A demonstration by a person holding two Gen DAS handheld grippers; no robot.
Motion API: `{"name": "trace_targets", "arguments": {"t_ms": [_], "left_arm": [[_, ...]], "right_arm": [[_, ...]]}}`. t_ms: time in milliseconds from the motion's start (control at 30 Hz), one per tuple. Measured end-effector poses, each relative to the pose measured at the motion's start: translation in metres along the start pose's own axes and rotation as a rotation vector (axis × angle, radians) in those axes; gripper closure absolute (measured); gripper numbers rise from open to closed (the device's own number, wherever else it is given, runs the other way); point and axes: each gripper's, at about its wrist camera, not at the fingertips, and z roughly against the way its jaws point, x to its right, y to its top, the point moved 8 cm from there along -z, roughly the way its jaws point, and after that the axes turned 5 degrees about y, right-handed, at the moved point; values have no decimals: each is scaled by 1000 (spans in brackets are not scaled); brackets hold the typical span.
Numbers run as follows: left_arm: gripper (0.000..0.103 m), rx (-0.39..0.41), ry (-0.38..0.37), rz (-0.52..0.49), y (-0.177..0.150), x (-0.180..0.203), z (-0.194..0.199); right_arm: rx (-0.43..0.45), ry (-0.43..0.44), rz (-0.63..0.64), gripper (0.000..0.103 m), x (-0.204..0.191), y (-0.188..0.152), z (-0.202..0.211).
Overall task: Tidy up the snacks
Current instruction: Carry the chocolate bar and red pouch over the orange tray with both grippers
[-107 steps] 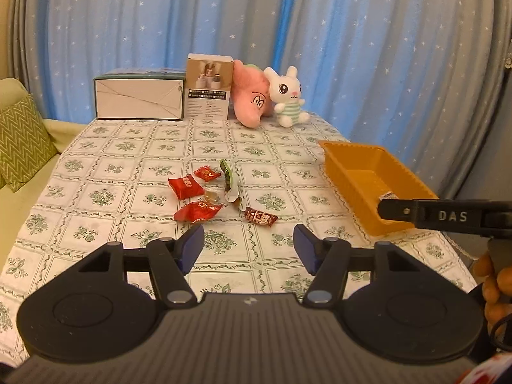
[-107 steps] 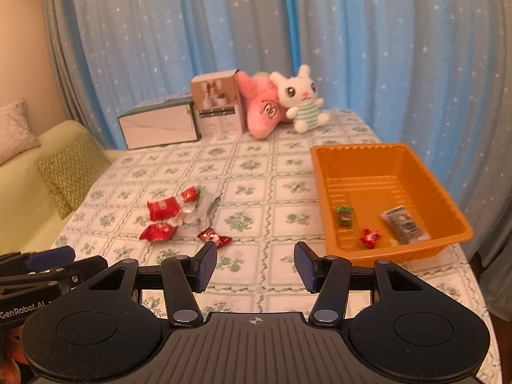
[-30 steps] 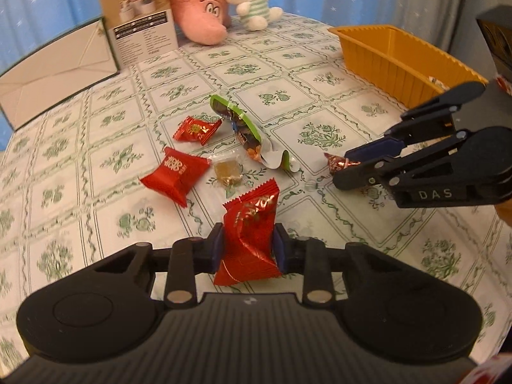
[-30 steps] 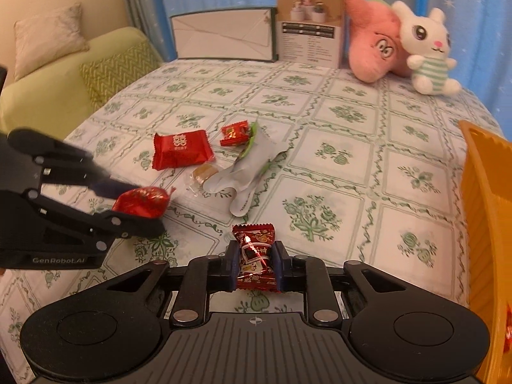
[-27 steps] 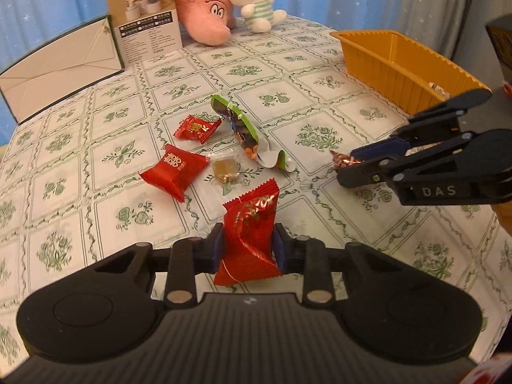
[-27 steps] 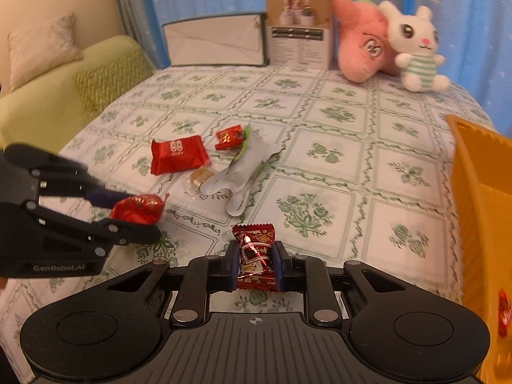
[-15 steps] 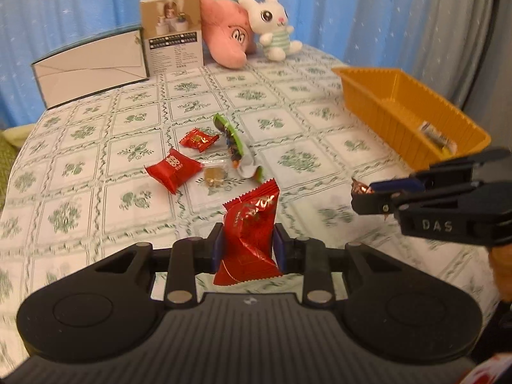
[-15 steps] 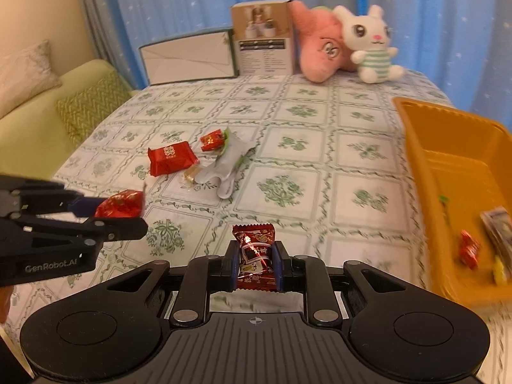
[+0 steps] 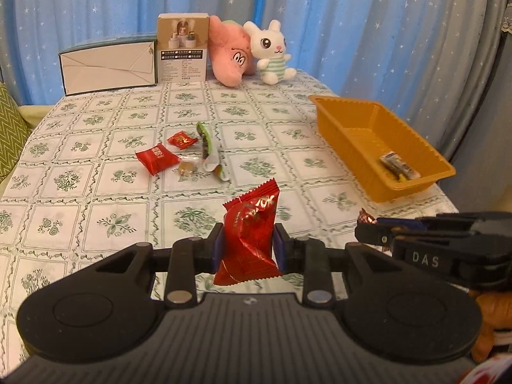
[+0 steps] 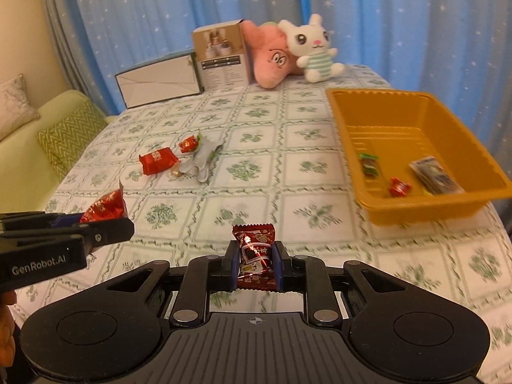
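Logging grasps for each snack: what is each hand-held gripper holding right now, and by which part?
Left hand-held gripper: bright red snack packet, pinched across its middle. Right hand-held gripper: small dark red candy, clamped by its lower half.

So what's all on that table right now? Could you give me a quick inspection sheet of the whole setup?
Surface: table under a white cloth with green flower squares.
Job's things: orange tray at the right edge holding a few wrapped snacks; red packet, small red candy, clear-wrapped sweet and green-edged wrapper loose mid-table.
Clutter: two boxes, pink plush, white bunny at the far edge.
Grippers: left gripper shut on a red snack packet; right gripper shut on a dark red candy.
Cables: nothing seen.
Surroundings: blue starry curtains, green cushion.
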Motion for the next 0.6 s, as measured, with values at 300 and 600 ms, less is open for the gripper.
{"name": "trace_targets", "arguments": {"t_ms": [300,600], "left_arm": [[75,23,-25,-24,1,29,20],[75,44,-39,-45,6,47,34]], "right_arm": [[55,-38,-12,81,7,-3,41],[91,-57,-25,81,14,0,66]]}}
